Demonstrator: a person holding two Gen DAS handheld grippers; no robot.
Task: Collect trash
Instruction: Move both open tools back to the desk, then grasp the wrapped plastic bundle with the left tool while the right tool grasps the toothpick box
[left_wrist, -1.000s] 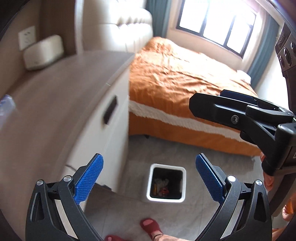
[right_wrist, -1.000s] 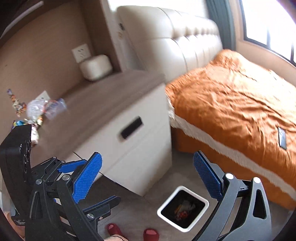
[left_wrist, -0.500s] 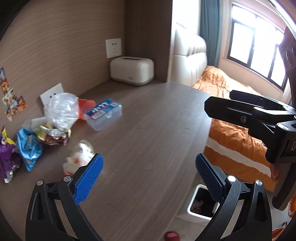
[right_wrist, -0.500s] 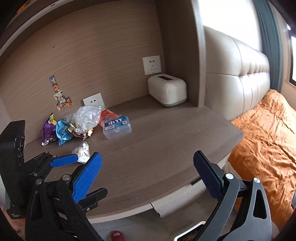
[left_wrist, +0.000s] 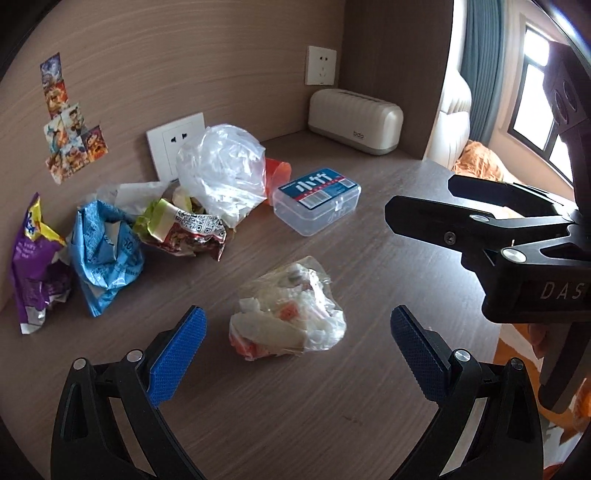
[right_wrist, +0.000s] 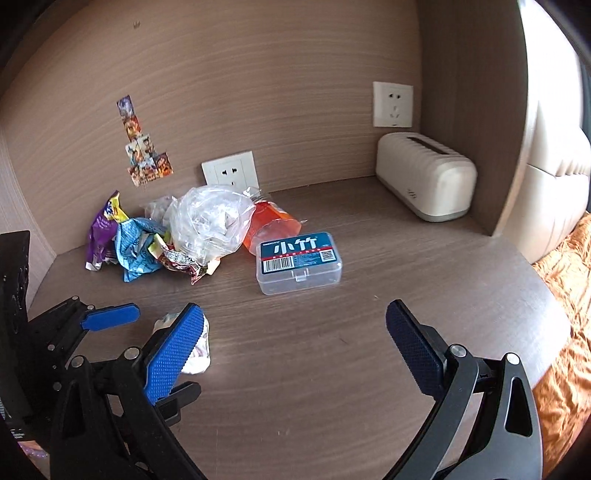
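Note:
A crumpled clear wrapper with white and orange scraps (left_wrist: 288, 314) lies on the wooden desktop (left_wrist: 332, 398), just ahead of and between the fingers of my open left gripper (left_wrist: 295, 347). It shows partly in the right wrist view (right_wrist: 201, 350), behind my finger. Further back lies a trash pile: a purple bag (left_wrist: 31, 262), a blue wrapper (left_wrist: 103, 254), a printed wrapper (left_wrist: 184, 229), a clear plastic bag (left_wrist: 221, 173) and an orange cup (left_wrist: 277, 173). My right gripper (right_wrist: 295, 343) is open and empty, above the desk right of the left one.
A clear plastic box with a blue label (left_wrist: 317, 201) sits right of the pile. A cream tissue holder (left_wrist: 354, 122) stands at the back right corner. The desk edge drops off at right to an orange bed (right_wrist: 565, 332). Wall sockets (left_wrist: 177, 144) sit behind the pile.
Both grippers swung from looking down at the floor bin and bed to facing the desktop, then closed in on the trash; the left one now frames the crumpled wrapper.

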